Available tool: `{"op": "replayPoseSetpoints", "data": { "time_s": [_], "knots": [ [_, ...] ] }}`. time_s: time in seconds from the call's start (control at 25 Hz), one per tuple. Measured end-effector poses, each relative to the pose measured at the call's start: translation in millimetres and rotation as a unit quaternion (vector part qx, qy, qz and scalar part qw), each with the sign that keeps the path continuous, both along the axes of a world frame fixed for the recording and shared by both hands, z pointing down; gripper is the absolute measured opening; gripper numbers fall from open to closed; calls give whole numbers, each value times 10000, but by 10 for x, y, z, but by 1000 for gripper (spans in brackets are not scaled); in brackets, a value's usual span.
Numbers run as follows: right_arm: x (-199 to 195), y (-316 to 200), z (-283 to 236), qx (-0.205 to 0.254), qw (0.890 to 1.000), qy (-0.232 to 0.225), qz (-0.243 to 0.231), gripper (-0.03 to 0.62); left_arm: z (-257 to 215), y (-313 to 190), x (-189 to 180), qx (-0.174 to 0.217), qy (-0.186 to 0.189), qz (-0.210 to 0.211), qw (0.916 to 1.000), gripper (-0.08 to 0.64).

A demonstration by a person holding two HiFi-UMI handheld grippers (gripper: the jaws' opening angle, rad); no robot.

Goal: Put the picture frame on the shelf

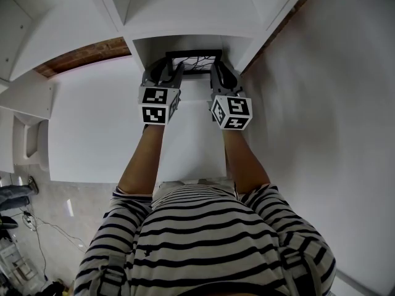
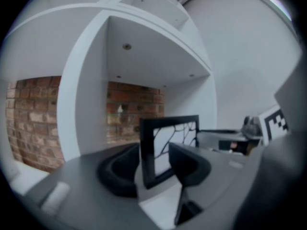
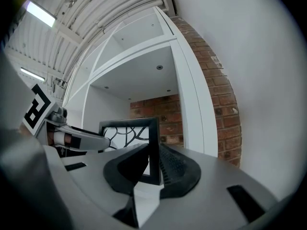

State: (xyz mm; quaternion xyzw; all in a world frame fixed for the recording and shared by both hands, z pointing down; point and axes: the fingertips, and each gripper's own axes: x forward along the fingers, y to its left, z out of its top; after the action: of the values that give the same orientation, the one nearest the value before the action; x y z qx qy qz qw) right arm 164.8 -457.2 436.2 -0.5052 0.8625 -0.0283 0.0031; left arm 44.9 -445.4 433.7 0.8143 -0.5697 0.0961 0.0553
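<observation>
- Head view: a person in a striped shirt (image 1: 203,239) holds both arms out into one box of a white shelf (image 1: 185,11).
- The black picture frame (image 1: 193,57) stands upright at the back of that box, on its floor.
- The left gripper (image 1: 168,73) is at the frame's left side and the right gripper (image 1: 217,74) is at its right side.
- A brick wall (image 1: 83,57) shows behind the shelf, and a plain white wall (image 1: 333,103) is on the right.
- Cables (image 1: 43,227) lie on the floor down at the left.
- Left gripper view: the left gripper (image 2: 153,153) has its jaws wide apart.
- The left edge of the picture frame (image 2: 169,143) stands between them, and they do not press on it.
- The white side board (image 2: 88,95) of the box is close by on the left, with the brick wall (image 2: 33,114) past it.
- Right gripper view: the right gripper (image 3: 154,164) is squeezed tight on the right edge of the picture frame (image 3: 129,128).
- The box's other side board (image 3: 192,95) stands just beside it on the right.
- Long lights (image 3: 41,14) glow up on the ceiling.
</observation>
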Motion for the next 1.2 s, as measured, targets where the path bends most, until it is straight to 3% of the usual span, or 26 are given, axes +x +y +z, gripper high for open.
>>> {"op": "replayPoseSetpoints", "data": {
  "time_s": [0.44, 1.2],
  "knots": [
    [-11, 0, 6, 1, 10000, 14, -33, 63, -24, 90, -20, 58, 130, -33, 9999, 215],
    [-38, -2, 39, -225, 9996, 134, -64, 64, 84, 254, -3, -101, 180, 27, 9998, 215]
  ]
}}
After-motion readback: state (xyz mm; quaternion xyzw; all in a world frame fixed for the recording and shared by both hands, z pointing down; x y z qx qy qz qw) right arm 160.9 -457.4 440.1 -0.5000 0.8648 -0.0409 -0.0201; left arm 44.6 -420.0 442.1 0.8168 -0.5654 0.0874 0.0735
